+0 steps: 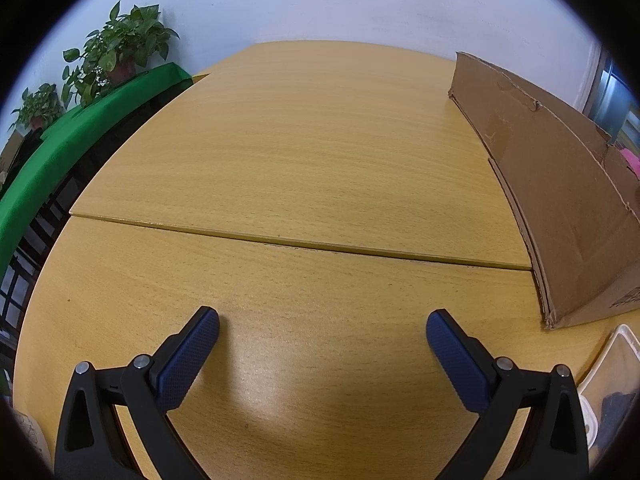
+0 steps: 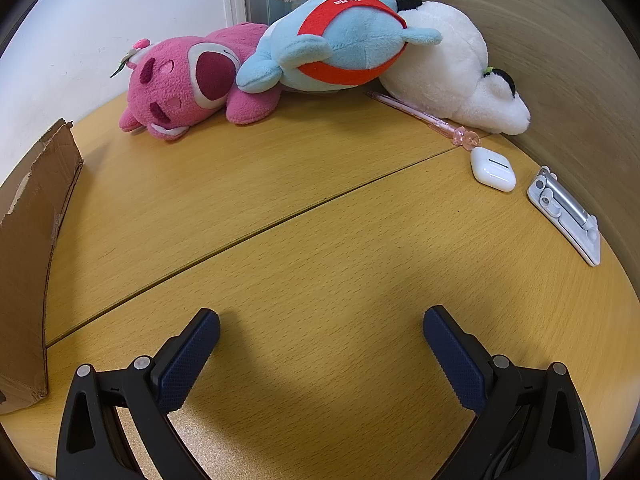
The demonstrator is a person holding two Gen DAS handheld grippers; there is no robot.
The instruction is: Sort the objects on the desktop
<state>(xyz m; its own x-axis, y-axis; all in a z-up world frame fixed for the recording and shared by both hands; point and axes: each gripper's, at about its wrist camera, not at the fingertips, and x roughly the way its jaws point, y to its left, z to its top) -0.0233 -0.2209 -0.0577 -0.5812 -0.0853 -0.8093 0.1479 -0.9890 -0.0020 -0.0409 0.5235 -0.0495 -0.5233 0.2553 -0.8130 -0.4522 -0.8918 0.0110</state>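
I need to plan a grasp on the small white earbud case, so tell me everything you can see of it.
The earbud case is a small, glossy white, rounded box that looks like hard plastic. It lies flat on the wooden table, lid shut, with a thin dark line across its upper face. The bow-shaped end of the pink pen sits right at its far edge; contact is unclear. A white folded stand lies apart on its right. Neither gripper is near it.

Both low, sharing cardboard box [image 1: 560,184].
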